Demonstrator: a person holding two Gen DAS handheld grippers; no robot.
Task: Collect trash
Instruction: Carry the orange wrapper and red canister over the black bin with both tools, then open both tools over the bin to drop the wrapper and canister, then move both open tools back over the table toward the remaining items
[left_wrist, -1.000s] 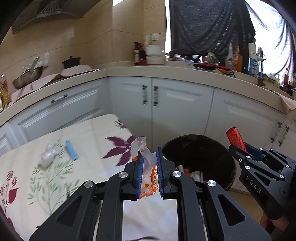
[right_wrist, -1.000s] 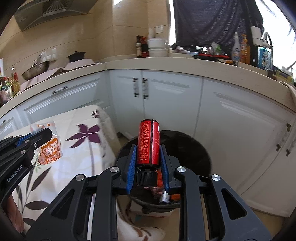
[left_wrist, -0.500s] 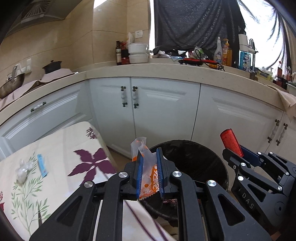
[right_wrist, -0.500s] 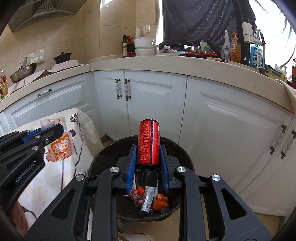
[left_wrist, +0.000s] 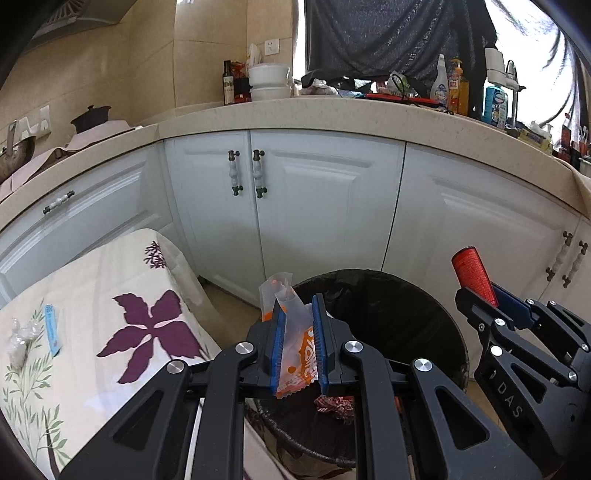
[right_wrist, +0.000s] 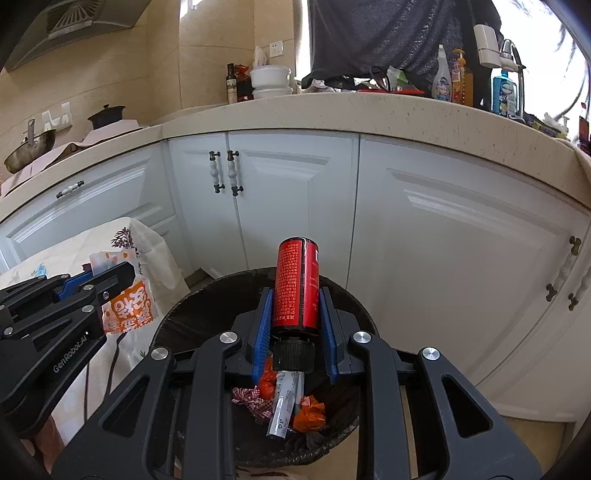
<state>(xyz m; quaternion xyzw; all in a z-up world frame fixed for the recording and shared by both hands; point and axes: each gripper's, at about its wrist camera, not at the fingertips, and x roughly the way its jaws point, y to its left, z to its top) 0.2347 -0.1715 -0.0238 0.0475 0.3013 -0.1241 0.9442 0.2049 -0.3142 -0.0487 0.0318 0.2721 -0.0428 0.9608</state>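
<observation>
My left gripper (left_wrist: 298, 332) is shut on an orange-and-clear snack wrapper (left_wrist: 295, 347), held over the near left rim of a black-lined trash bin (left_wrist: 436, 317). In the right wrist view my right gripper (right_wrist: 295, 306) is shut on a red bottle (right_wrist: 297, 284) with a black cap, base pointing away, above the same bin (right_wrist: 354, 302). Trash lies inside: a checked wrapper (right_wrist: 251, 398), a white tube (right_wrist: 286, 402), orange scraps (right_wrist: 310, 413). The right gripper with the red bottle (left_wrist: 474, 275) shows at the right of the left wrist view. The left gripper with its wrapper (right_wrist: 127, 304) shows at the left of the right wrist view.
A table with a floral cloth (left_wrist: 110, 332) stands left of the bin; on it lie a blue packet (left_wrist: 51, 328) and a crumpled clear wrapper (left_wrist: 20, 341). White cabinet doors (left_wrist: 325, 206) under a cluttered counter (left_wrist: 369, 114) stand right behind the bin.
Both grippers have swung from over the table edge toward the bin and dropped a little. The bin now sits under both. The wrapper and the bottle stay gripped.
</observation>
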